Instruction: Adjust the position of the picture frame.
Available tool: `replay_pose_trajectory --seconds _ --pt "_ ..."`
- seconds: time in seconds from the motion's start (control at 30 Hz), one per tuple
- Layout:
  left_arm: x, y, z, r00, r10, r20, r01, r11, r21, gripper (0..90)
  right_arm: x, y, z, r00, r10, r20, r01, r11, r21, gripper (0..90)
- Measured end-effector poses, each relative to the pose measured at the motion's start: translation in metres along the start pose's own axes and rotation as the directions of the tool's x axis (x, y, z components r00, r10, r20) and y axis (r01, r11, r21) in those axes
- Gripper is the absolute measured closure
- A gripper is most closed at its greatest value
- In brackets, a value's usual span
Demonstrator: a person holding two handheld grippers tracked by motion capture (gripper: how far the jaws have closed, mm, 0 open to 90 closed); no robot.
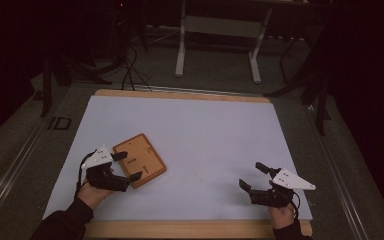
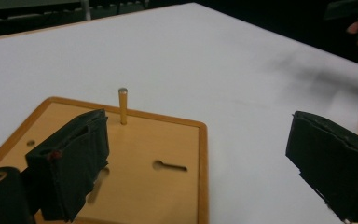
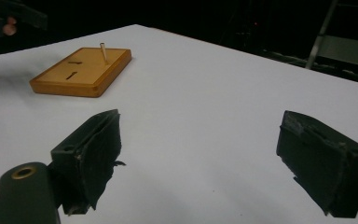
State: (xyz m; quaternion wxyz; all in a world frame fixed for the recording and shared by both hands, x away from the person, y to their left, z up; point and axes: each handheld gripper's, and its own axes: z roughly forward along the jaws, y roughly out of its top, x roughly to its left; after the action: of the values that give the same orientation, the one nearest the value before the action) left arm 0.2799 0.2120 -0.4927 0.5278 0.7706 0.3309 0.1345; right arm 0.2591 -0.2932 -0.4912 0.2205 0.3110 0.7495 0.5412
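High view: a wooden peg board (image 1: pixel 140 160) lies near the white table's (image 1: pixel 205 125) left edge, toward the near side. The left gripper (image 1: pixel 125 166) straddles its near-left corner, jaws spread, holding nothing. The right gripper (image 1: pixel 254 176) rests near the near-right corner, also spread and empty.

Left gripper view: one upright peg (image 2: pixel 123 106) stands beyond a jaw; closing carelessly could knock it over.

Right gripper view: the board sits well away, untouched.

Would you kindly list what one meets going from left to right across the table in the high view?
Left claw → wooden board with its upright peg → bare white table cover → right claw.
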Motion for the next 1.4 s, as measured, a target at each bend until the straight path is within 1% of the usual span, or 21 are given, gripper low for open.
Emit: replay_pose_trajectory --seconds 0.07,0.1,0.23,0.27,0.37,0.4,0.43,0.47,0.57,0.6,0.63,0.7,0.77,0.83,0.9,1.0,1.1,1.17,1.23,1.33,1.4 --pt "0.002 0.004 0.006 1.0 0.006 -0.005 -0.006 0.9998 0.017 8.4 0.0 0.0 0.0 1.0 0.0 -0.006 0.0 1.0 -0.002 13.2" --pt "0.003 0.005 0.009 1.0 0.004 0.005 -0.004 0.9998 0.019 11.1 0.0 0.0 0.0 1.0 0.002 -0.006 -0.002 1.0 -0.003 13.2" --pt "0.011 0.007 0.024 0.9997 0.003 -0.024 -0.002 0.9978 0.066 17.6 -0.001 0.0 0.001 0.9999 0.003 -0.014 -0.003 1.0 0.0 13.2" --pt "0.013 0.007 0.027 0.9998 0.0 -0.022 0.001 0.9971 0.076 19.0 -0.001 0.0 0.0 0.9999 0.003 -0.014 -0.003 1.0 0.001 13.2" --pt "0.021 0.004 0.037 0.9979 -0.014 -0.063 0.02 0.9952 0.096 26.9 -0.001 -0.001 0.001 0.9997 0.01 -0.021 -0.01 1.0 0.002 13.2" --pt "0.024 0.004 0.042 0.9961 -0.023 -0.085 0.032 0.9937 0.108 30.0 -0.001 -0.001 0.001 0.9998 0.009 -0.02 -0.009 1.0 0.002 13.2" --pt "0.026 0.004 0.044 0.9958 -0.024 -0.088 0.034 0.993 0.113 33.6 -0.001 -0.001 0.001 0.9997 0.01 -0.024 -0.01 1.0 0.003 13.2" --pt "0.028 0.004 0.049 0.9933 -0.021 -0.114 0.035 0.9914 0.126 34.3 -0.001 -0.001 0.001 0.9996 0.011 -0.027 -0.011 1.0 0.005 13.2" --pt "0.034 0.006 0.059 0.9887 -0.011 -0.15 0.035 0.9869 0.157 42.2 0.0 -0.001 0.002 0.9994 0.007 -0.033 -0.007 1.0 0.009 13.2" --pt "0.035 0.007 0.062 0.9887 -0.006 -0.15 0.031 0.9853 0.168 45.5 0.0 -0.002 0.003 0.9994 0.005 -0.034 -0.005 1.0 0.011 13.2" --pt "0.036 0.008 0.065 0.9866 0.005 -0.163 0.025 0.9838 0.178 46.4 0.0 -0.002 0.003 0.9993 0.007 -0.036 -0.006 1.0 0.012 13.3" --pt "0.04 0.008 0.072 0.9864 0.007 -0.164 0.025 0.981 0.192 53.0 -0.001 -0.002 0.003 0.9991 0.01 -0.041 -0.01 1.0 0.011 13.3" --pt "0.041 0.008 0.076 0.9872 0.006 -0.159 0.026 0.9795 0.2 56.4 -0.002 -0.003 0.004 0.9987 0.021 -0.047 -0.02 1.0 0.012 13.3" --pt "0.042 0.006 0.081 0.9879 0.004 -0.155 0.026 0.9805 0.195 59.3 -0.003 -0.003 0.004 0.9983 0.026 -0.052 -0.025 1.0 0.017 13.3" --pt "0.042 0.006 0.084 0.988 0.016 -0.154 0.016 0.9794 0.201 63.4 -0.004 -0.004 0.004 0.9983 0.025 -0.053 -0.025 1.0 0.016 13.3" --pt "0.043 0.005 0.086 0.9899 0.01 -0.141 0.018 0.9816 0.19 70.9 -0.004 -0.004 0.004 0.9981 0.03 -0.054 -0.029 0.999 0.015 13.3" --pt "0.043 0.004 0.09 0.9903 0.017 -0.138 0.012 0.979 0.203 76.6 -0.004 -0.004 0.004 0.9981 0.027 -0.055 -0.026 1.0 0.016 13.3" --pt "0.044 0.003 0.091 0.9907 0.011 -0.136 0.016 0.9801 0.198 82.2 -0.004 -0.004 0.005 0.9983 0.024 -0.054 -0.023 1.0 0.016 13.4" --pt "0.046 0.003 0.091 0.9928 -0.003 -0.12 0.026 0.9813 0.191 82.8 -0.004 -0.004 0.005 0.9981 0.028 -0.056 -0.027 0.999 0.018 13.4" --pt "0.043 0.003 0.091 0.9899 0.035 -0.137 -0.008 0.9804 0.197 84.4 -0.004 -0.005 0.006 0.9979 0.028 -0.059 -0.027 0.999 0.022 13.5" --pt "0.043 0.004 0.091 0.9895 0.036 -0.14 -0.007 0.9787 0.205 84.7 -0.004 -0.005 0.006 0.9978 0.027 -0.06 -0.026 0.999 0.024 13.5"
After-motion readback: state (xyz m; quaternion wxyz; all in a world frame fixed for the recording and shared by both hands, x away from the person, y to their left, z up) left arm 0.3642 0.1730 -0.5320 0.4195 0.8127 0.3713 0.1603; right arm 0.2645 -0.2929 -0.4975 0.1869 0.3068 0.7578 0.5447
